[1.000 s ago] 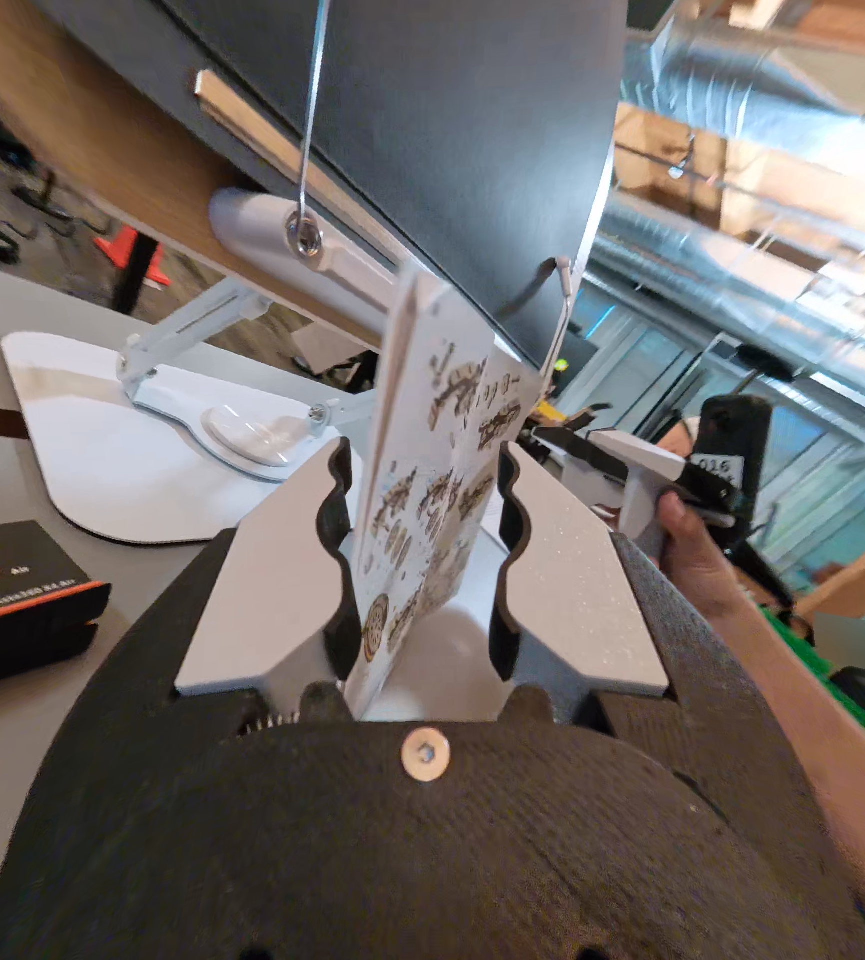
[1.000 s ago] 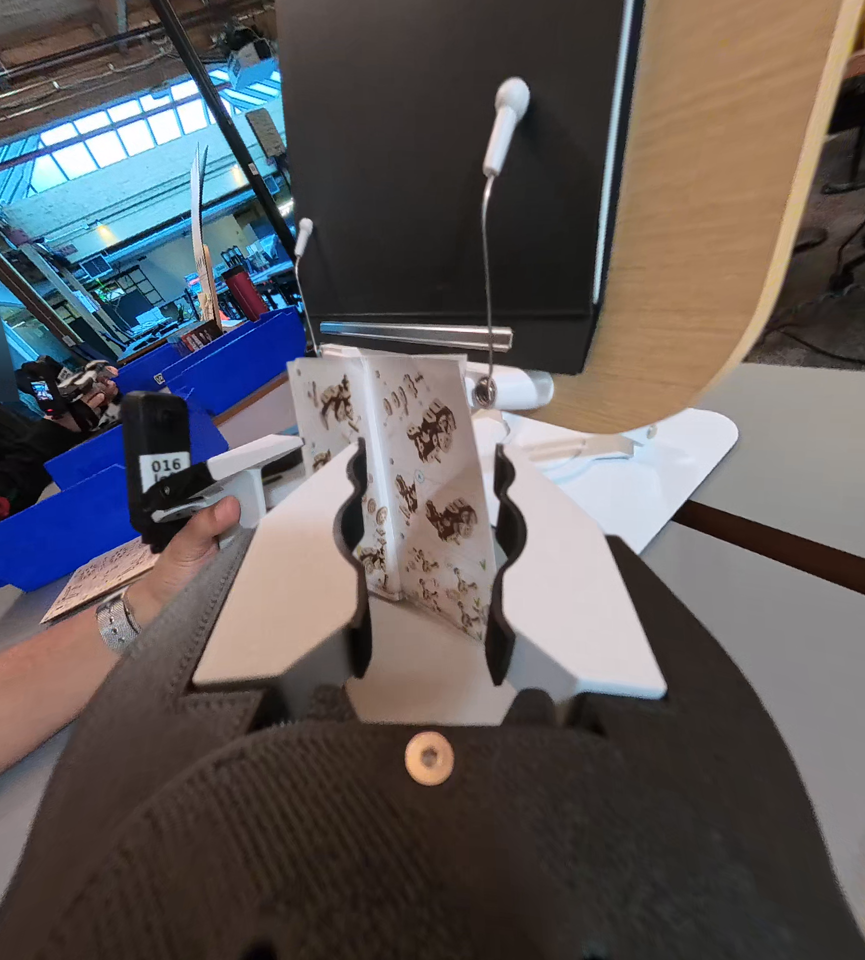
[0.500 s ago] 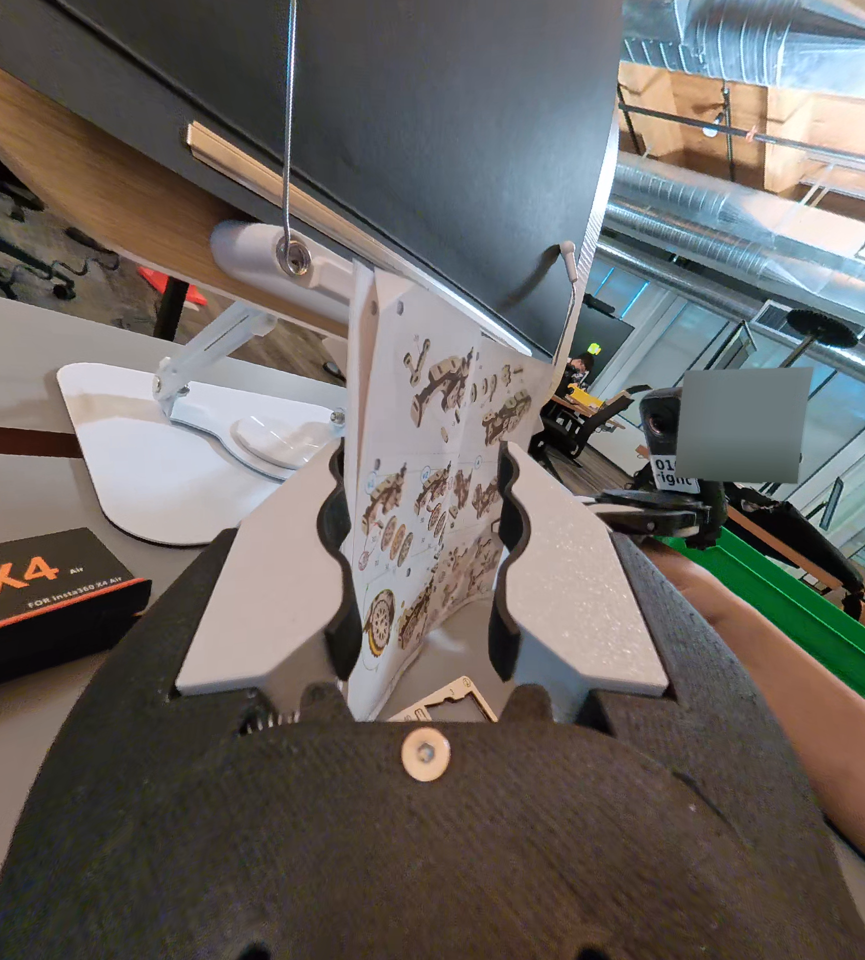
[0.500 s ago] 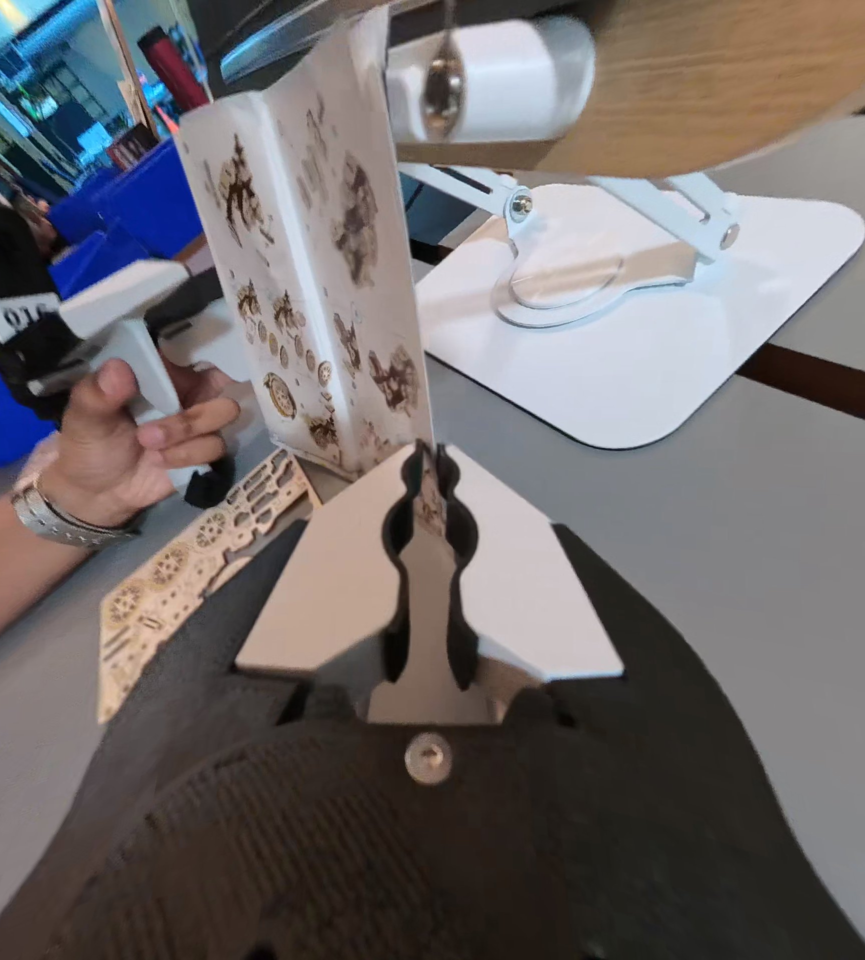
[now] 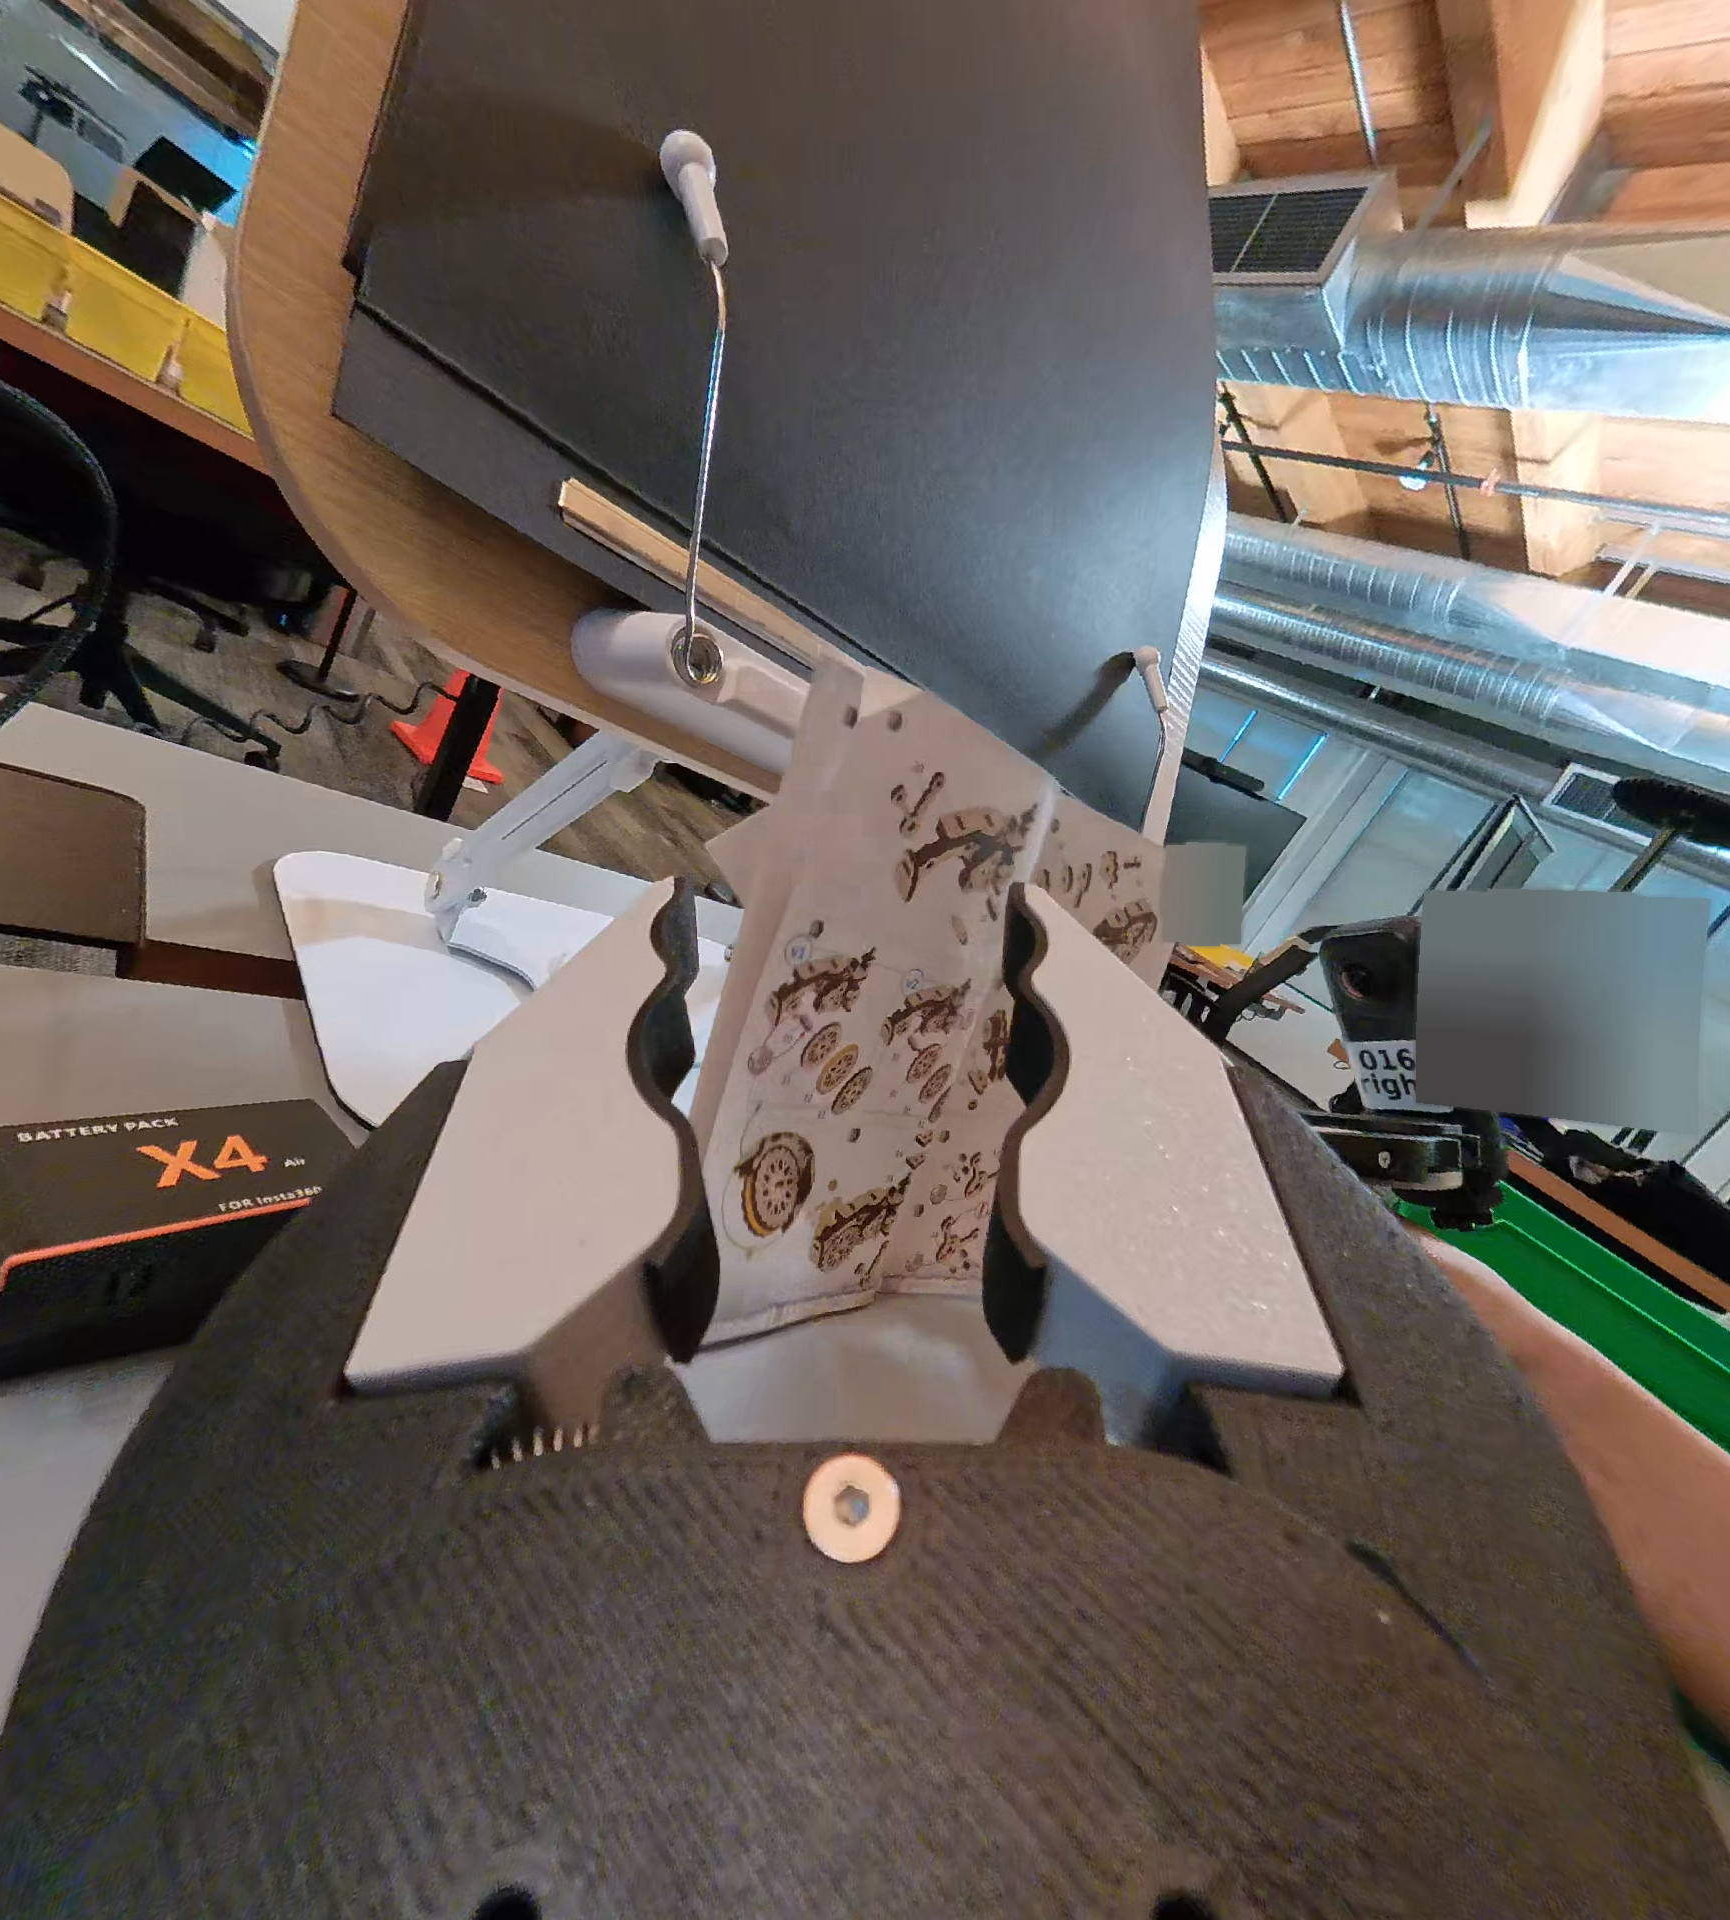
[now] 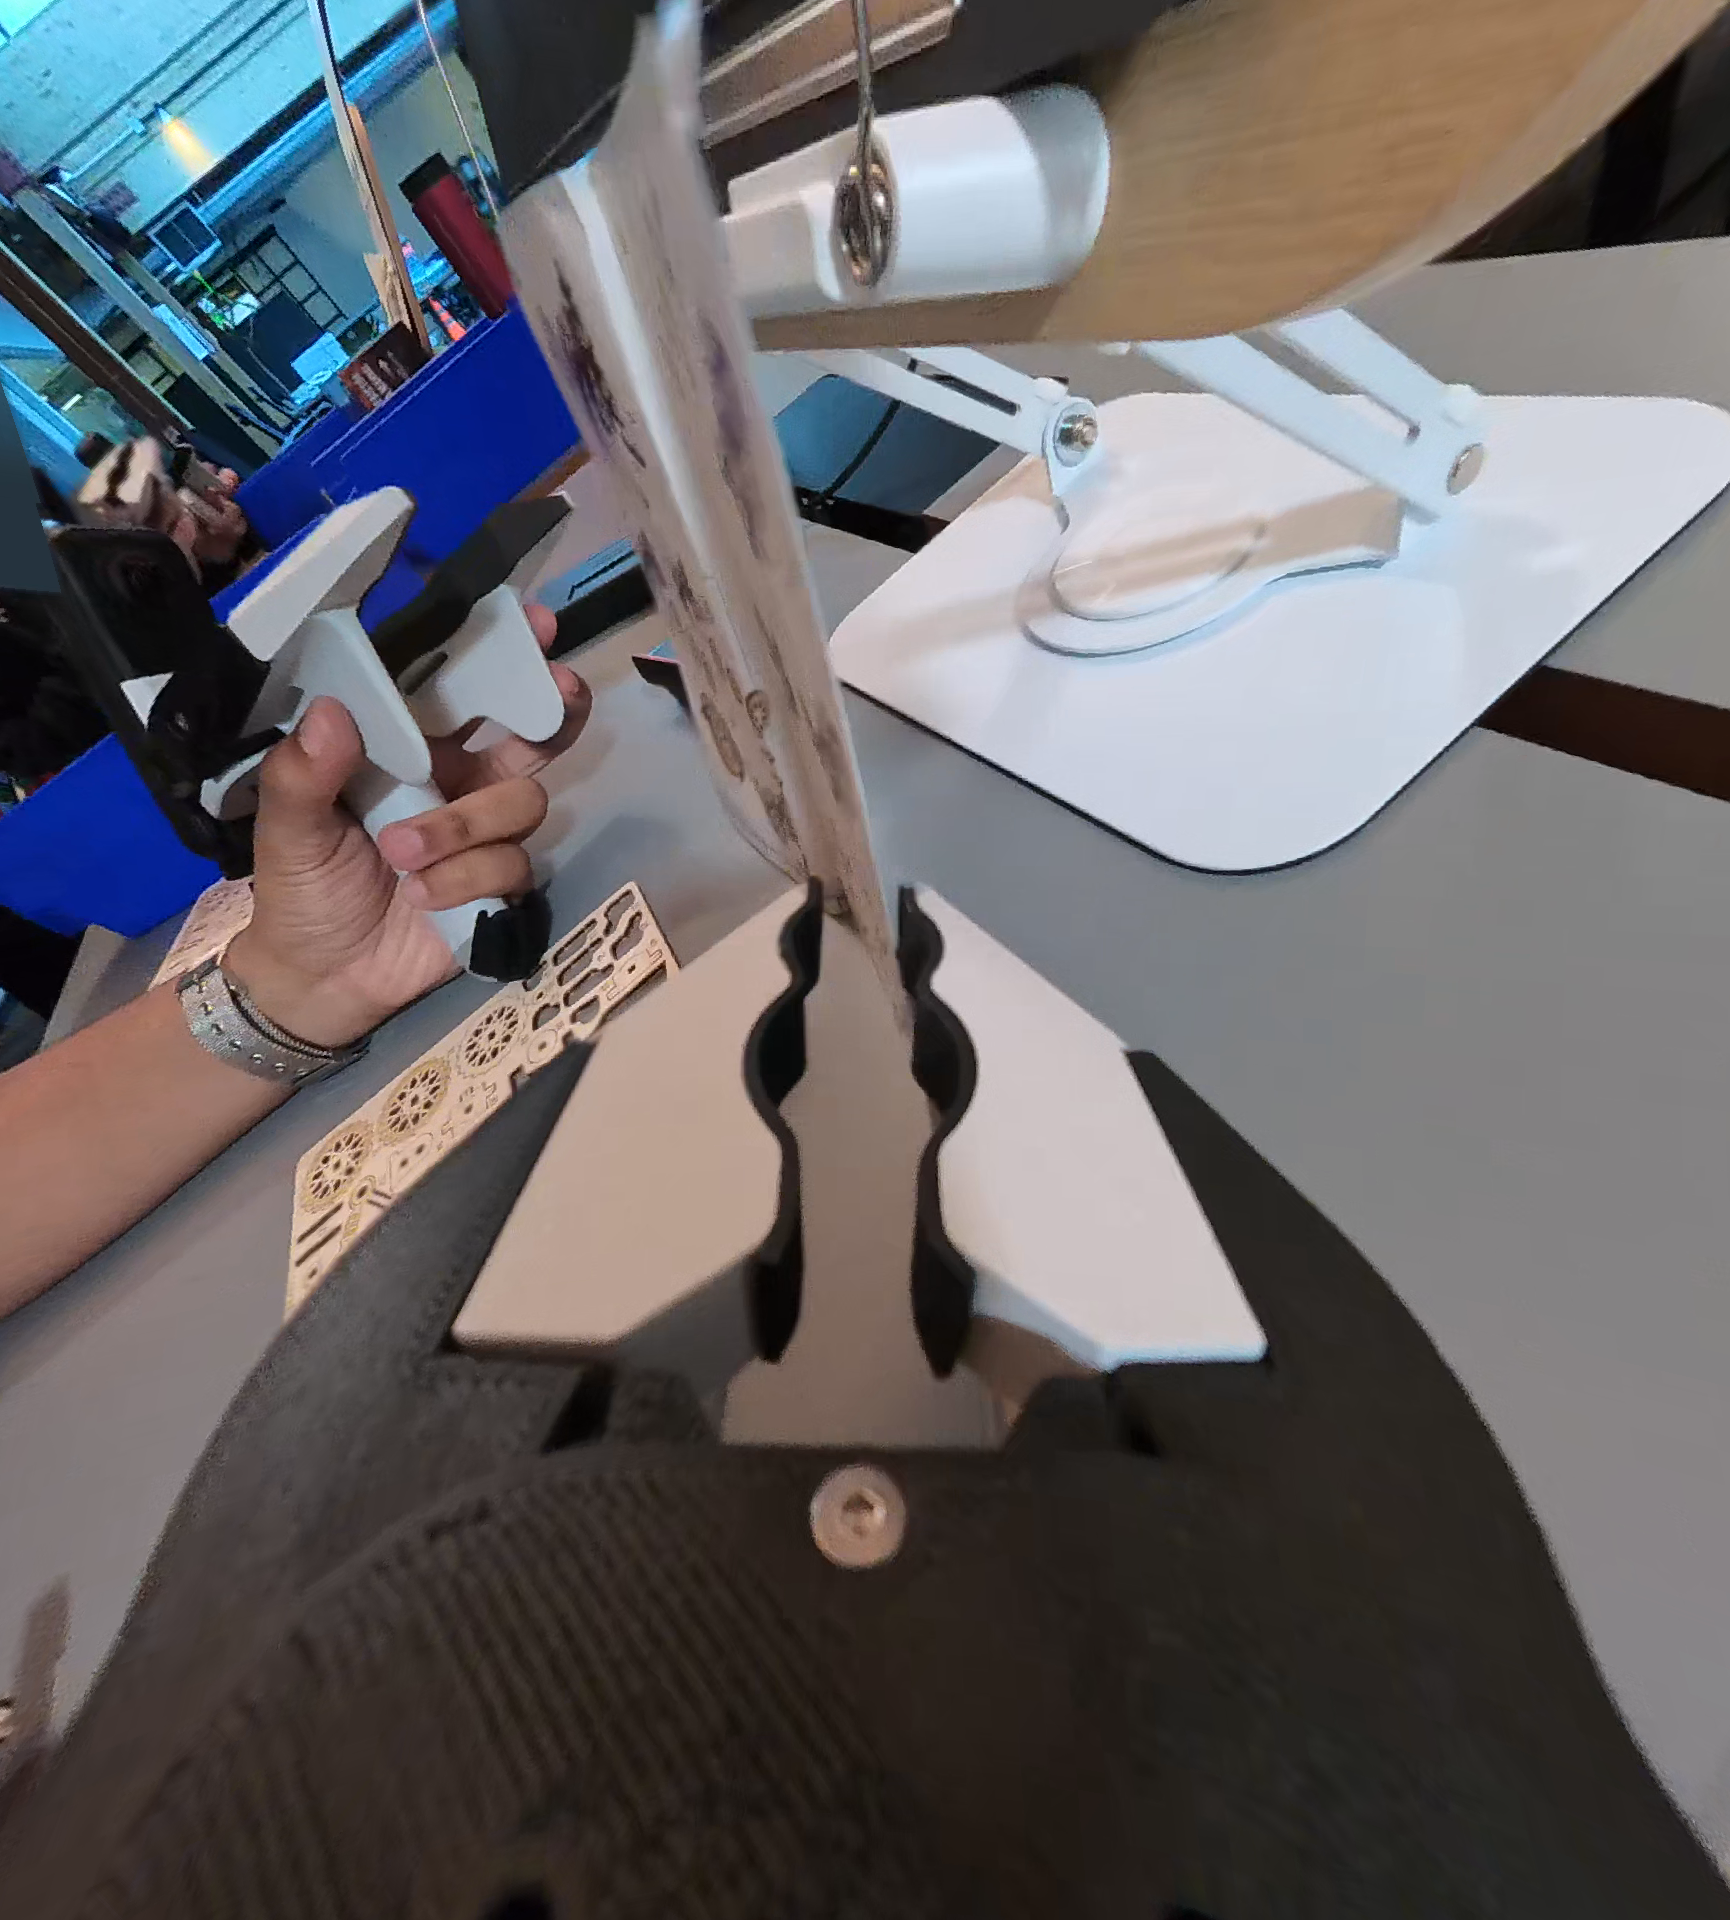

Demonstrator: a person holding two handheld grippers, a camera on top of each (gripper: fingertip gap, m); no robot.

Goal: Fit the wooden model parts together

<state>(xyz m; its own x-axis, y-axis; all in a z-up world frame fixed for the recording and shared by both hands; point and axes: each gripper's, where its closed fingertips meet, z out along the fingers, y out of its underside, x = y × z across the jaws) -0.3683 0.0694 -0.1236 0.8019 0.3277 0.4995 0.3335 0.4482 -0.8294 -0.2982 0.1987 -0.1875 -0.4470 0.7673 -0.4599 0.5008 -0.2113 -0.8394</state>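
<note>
The right gripper (image 6: 856,914) pinches the bottom edge of the upright instruction booklet (image 6: 695,499) — apparently; it's blurred. The left gripper (image 5: 845,935) gapes apart. The wooden parts sheet (image 6: 487,1060) lies flat on the grey table (image 6: 1360,1091).

We see printed writing on a black-and-orange box (image 5: 139,1210) lying on the worktop (image 5: 217,1039) and on a small white tag (image 5: 1380,1072).

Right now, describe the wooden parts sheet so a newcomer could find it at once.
Start at the white stand base on the grey table; go left past the upright instruction sheet pinched in the right gripper. The wooden parts sheet lies flat below the hand holding the left gripper. It alone is pale wood with cut-out gear wheels.
</note>
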